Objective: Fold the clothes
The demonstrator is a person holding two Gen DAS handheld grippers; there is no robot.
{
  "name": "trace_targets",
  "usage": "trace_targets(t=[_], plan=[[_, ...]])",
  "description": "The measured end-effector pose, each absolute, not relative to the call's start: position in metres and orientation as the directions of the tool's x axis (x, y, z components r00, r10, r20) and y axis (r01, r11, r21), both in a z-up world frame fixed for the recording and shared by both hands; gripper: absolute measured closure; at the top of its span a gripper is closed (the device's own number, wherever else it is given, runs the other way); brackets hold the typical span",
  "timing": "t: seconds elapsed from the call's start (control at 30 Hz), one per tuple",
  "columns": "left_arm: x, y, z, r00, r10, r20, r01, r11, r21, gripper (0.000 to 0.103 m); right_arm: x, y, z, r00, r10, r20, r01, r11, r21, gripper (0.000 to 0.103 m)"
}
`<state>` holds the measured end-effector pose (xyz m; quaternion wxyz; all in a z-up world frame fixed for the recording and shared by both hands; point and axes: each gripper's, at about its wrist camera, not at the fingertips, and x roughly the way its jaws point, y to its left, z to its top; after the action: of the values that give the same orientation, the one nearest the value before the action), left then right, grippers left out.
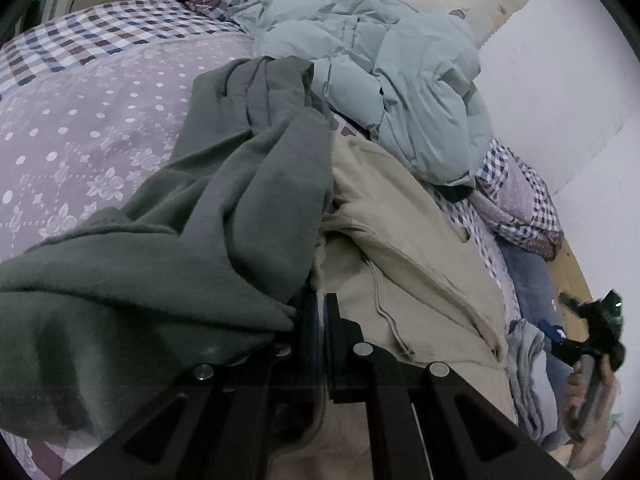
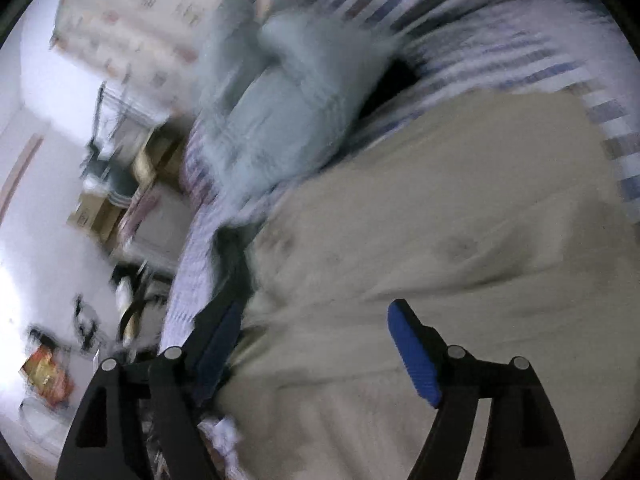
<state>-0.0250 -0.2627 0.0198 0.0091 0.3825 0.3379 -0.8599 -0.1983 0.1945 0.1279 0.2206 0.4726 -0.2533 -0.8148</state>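
Note:
A dark green garment (image 1: 208,216) runs from the middle of the bed toward me and hangs in folds over the left finger of my left gripper (image 1: 318,308). That gripper's fingers stand pressed together on the garment's edge. Under and right of it lies a beige hooded garment (image 1: 404,248) with a drawstring. The right wrist view is motion-blurred. In it my right gripper (image 2: 316,320) hangs open just above the beige garment (image 2: 460,220), its blue pads (image 2: 412,352) wide apart and nothing between them. The left wrist view also shows the right gripper (image 1: 592,332), held in a hand at the far right.
A crumpled pale blue jacket (image 1: 392,80) is heaped at the back of the bed, on a lilac floral and checked bedspread (image 1: 80,128). A white wall (image 1: 560,100) and a wooden bed edge (image 1: 572,272) are on the right. Boxes and clutter (image 2: 104,208) stand beside the bed.

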Motion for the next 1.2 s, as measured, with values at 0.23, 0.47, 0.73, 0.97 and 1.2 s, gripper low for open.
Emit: trace_targets(t=[0.23, 0.47, 0.73, 0.97, 1.2], plan=[[-0.024, -0.26, 0.02, -0.708, 0.219, -0.672, 0.294, -0.773, -0.562, 0.1, -0.239, 0.257, 0.105, -0.498, -0.295, -0.816, 0.033, -0.946, 0.322, 0.023], [-0.027, -0.254, 0.021, -0.705, 0.168, -0.689, 0.308, -0.802, -0.512, 0.099, -0.262, 0.24, 0.057, -0.414, -0.153, -0.897, 0.081, -0.988, 0.132, 0.065], [-0.026, -0.253, 0.02, -0.707, 0.16, -0.689, 0.305, -0.81, -0.501, 0.099, -0.247, 0.209, 0.088, -0.584, 0.015, -0.812, 0.112, -0.989, -0.099, 0.1], [-0.026, -0.254, 0.02, -0.706, 0.159, -0.69, 0.3, -0.815, -0.495, 0.099, -0.248, 0.219, 0.084, -0.578, 0.087, -0.812, -0.026, -0.996, -0.088, 0.056], [-0.029, -0.243, 0.034, -0.731, 0.145, -0.666, 0.241, -0.859, -0.451, 0.092, -0.2, 0.198, 0.089, -0.593, -0.06, -0.803, 0.09, -0.996, 0.009, 0.054]])
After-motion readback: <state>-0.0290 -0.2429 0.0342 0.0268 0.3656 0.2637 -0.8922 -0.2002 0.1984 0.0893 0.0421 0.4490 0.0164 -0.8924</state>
